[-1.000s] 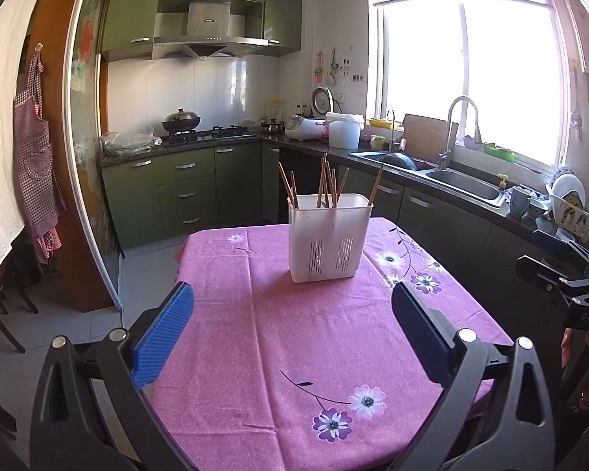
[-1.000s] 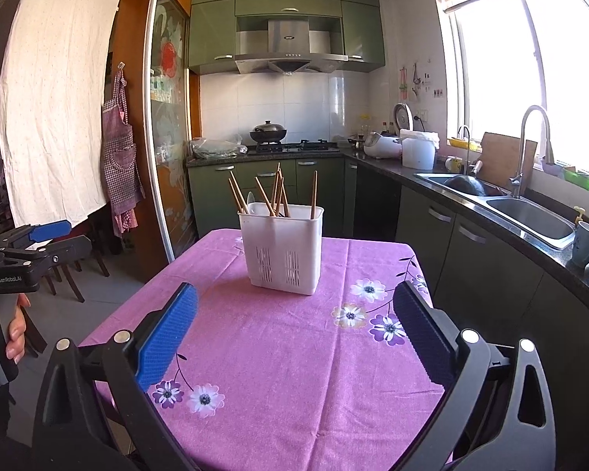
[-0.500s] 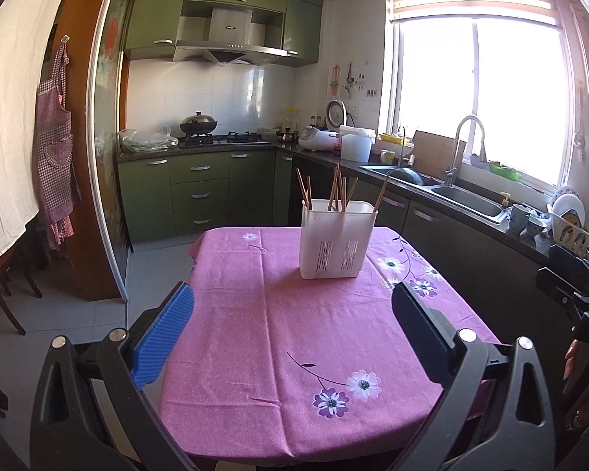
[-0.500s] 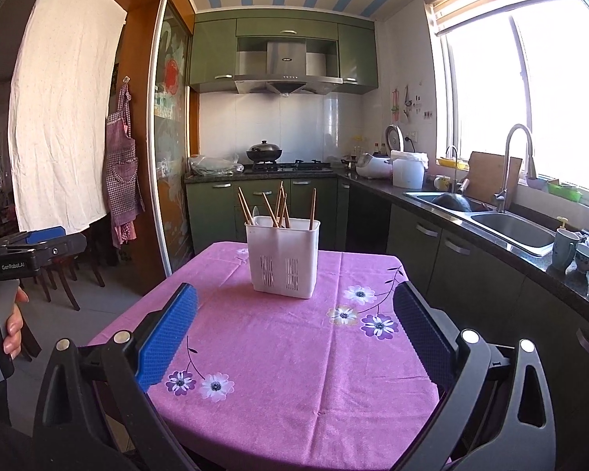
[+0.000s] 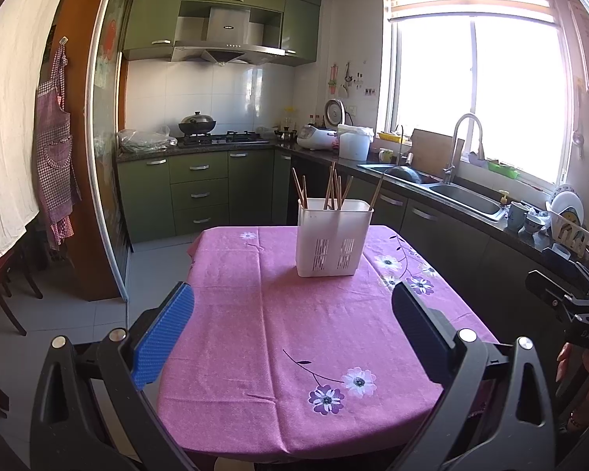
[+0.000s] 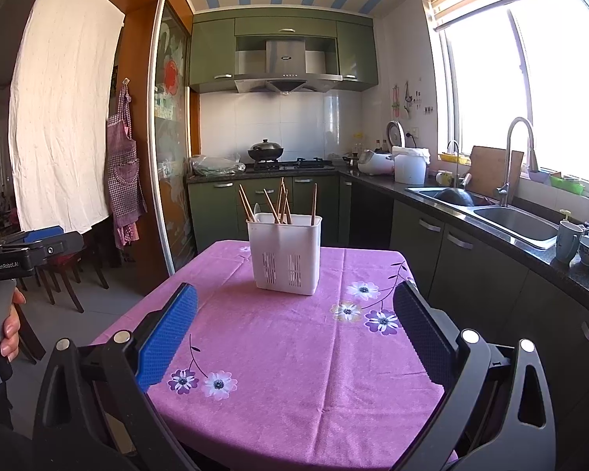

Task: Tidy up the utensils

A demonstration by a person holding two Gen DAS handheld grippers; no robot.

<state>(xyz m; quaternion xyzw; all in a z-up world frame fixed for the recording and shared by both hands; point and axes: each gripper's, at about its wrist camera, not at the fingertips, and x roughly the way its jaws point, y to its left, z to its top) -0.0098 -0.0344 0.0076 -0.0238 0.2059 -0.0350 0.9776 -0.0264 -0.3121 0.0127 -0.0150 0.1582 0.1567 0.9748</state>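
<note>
Item: white slotted utensil holder (image 5: 334,237), upright on the far half of the table, on the pink flowered tablecloth (image 5: 294,337). Contents: wooden chopsticks (image 5: 335,188), a loose handful leaning at assorted angles; in the right wrist view a pale spoon-like handle (image 6: 257,210) shows at the holder's left side (too small to be sure).

Item: left gripper (image 5: 292,316), jaws wide apart, nothing between the pads. Held low at the near edge of the table, well apart from the holder.

Item: right gripper (image 6: 294,314), jaws likewise spread and empty, also at the near edge and well short of the holder. Each wrist view catches the other tool at its margin, with a hand (image 6: 8,325) on the grip.

Step in hand: judged to be the close of the task or a pause between steps; no utensil lies loose on the cloth, and everything visible sits in the holder. If sorting is still due, the next move calls for one gripper to travel forward over the cloth and close on a single chopstick above the rim, while the other steadies the light holder against tipping.

Change from a second ago: both grippers have drawn back from the holder, which shows smaller and farther off, with the near table edge now in sight. The holder itself has not shifted; jaws remain spread as before.
</note>
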